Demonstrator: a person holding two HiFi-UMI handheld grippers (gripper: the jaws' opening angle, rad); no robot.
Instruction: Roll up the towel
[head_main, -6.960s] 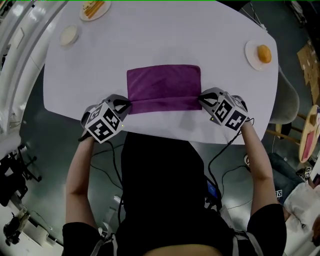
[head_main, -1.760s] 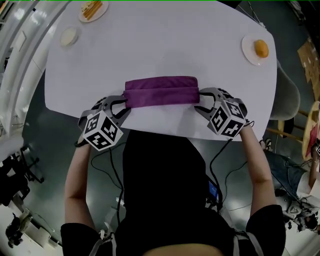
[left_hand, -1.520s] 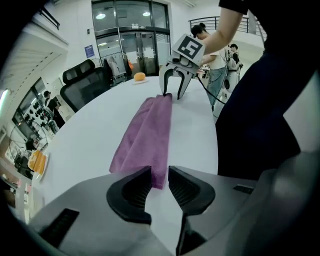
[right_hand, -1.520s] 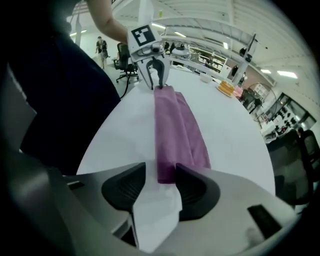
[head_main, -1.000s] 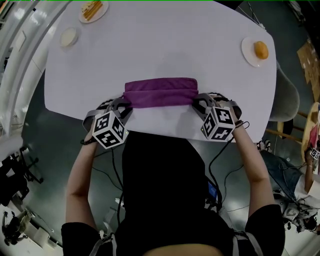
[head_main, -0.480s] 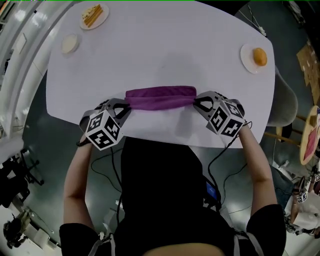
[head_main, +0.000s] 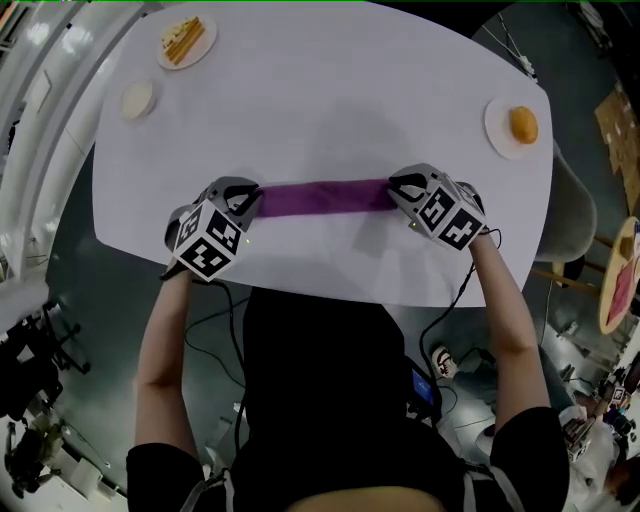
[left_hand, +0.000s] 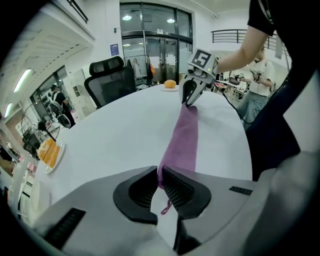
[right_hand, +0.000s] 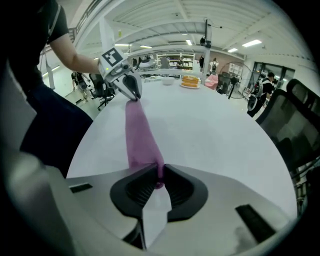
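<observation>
White tabletop (head_main: 330, 90) fills the head view. Toward its near edge the purple towel (head_main: 322, 196) stretches as a narrow strip, its long axis running left to right with one end toward each hand. The left gripper (head_main: 250, 198) and right gripper (head_main: 394, 190) each pinch an end, their jaws having just been closing on the cloth. Black-and-white square markers cover their cubes. Farther back, an orange fruit (head_main: 523, 124) sits on a plate (head_main: 499, 130).

The towel (head_main: 322, 197) is purple cloth — soft, matt. The table (head_main: 330, 90) is smooth, white, faintly glossy. The left gripper (left_hand: 160, 181) and right gripper (right_hand: 160, 176) have matt grey plastic bodies — black ribbed pads (left_hand: 175, 187).
</observation>
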